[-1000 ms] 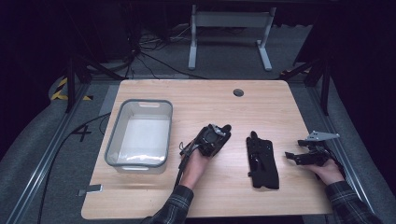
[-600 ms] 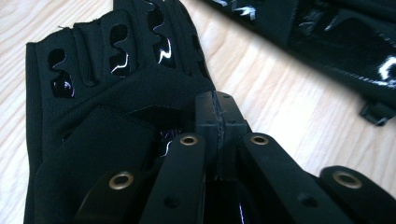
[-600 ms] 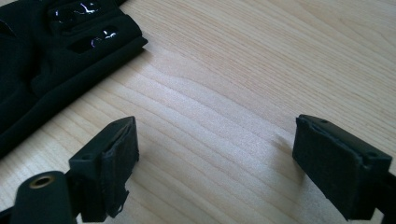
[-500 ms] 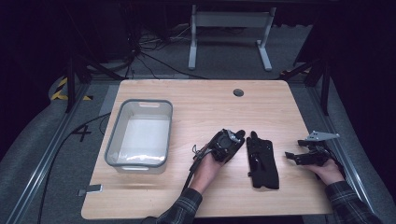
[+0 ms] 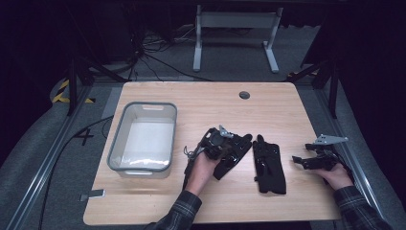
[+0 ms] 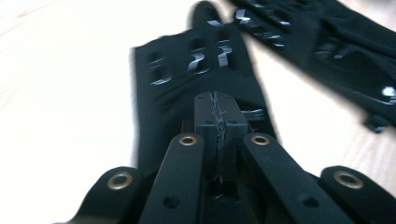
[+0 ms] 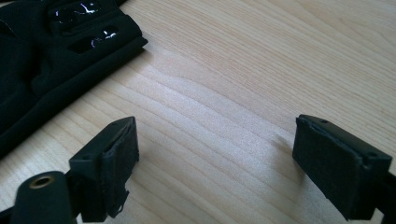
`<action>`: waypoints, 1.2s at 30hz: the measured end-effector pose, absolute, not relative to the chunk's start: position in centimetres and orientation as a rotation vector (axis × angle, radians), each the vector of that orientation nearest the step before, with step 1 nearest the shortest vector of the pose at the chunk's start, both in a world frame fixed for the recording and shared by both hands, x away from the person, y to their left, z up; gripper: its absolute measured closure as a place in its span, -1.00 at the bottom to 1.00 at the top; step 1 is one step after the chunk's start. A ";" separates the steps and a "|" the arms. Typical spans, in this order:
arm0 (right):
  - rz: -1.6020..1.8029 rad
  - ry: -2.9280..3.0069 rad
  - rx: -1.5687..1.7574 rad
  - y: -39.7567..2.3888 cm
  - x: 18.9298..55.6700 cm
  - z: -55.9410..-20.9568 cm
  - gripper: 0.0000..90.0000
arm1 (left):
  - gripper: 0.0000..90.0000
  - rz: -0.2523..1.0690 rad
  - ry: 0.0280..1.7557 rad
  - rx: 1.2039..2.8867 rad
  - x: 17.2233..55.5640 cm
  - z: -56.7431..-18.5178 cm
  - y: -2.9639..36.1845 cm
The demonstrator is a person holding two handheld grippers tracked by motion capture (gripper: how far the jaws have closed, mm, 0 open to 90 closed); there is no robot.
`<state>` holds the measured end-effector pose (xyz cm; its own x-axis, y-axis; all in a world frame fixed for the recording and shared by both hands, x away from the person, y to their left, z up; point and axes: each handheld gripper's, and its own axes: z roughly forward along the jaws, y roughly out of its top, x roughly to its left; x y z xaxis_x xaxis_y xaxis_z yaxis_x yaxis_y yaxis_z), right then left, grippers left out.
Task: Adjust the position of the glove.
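Note:
My left gripper (image 5: pixel 233 147) is shut on a black glove (image 5: pixel 235 155) with glossy finger patches, just above the wooden table (image 5: pixel 215 103) near its middle. In the left gripper view the pads (image 6: pixel 217 116) are pressed together on the glove's fabric (image 6: pixel 187 79). A second black glove (image 5: pixel 269 165) lies flat on the table right beside it, and is seen in the left gripper view as well (image 6: pixel 327 42). My right gripper (image 5: pixel 299 160) rests near the table's right edge, open with bare wood between its jaws (image 7: pixel 215 163). The second glove's edge (image 7: pixel 42 60) lies to its left.
A clear plastic bin (image 5: pixel 115 143) stands at the table's left side. A round cable hole (image 5: pixel 244 95) sits near the far edge. Beyond the table are a white stand's legs (image 5: pixel 234 28) and loose cables on the floor.
My left hand has moved to the right with the glove in its gripper, from near the bin's side to right beside the second glove. The right hand has stayed put.

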<state>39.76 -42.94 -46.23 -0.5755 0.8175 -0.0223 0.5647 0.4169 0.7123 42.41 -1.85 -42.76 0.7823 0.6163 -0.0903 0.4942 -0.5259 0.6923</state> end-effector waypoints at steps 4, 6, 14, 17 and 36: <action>0.952 2.310 1.186 -42.9 39.8 -46.2 -0.67 | 0.99 0.221 0.877 2.209 43.0 -43.1 -0.4; 0.952 2.310 1.186 -42.9 39.8 -46.2 -0.67 | 0.99 0.220 0.896 2.209 43.3 -43.3 -0.1; 0.952 2.310 1.186 -42.9 39.8 -46.2 -0.67 | 0.99 0.218 0.911 2.292 44.0 -44.7 -0.5; 0.953 2.310 1.186 -42.9 39.8 -46.2 -0.67 | 0.99 0.205 0.910 2.308 44.1 -44.9 -0.5; 0.953 2.310 1.186 -42.9 39.8 -46.2 -0.66 | 0.99 0.180 0.824 2.386 39.9 -44.7 -0.9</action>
<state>39.76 -42.94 -46.23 -0.5753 0.8177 -0.0210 0.5650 0.4158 0.7127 39.94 -0.93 -44.73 0.7980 0.5992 -0.0649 0.5175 -0.6261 0.5833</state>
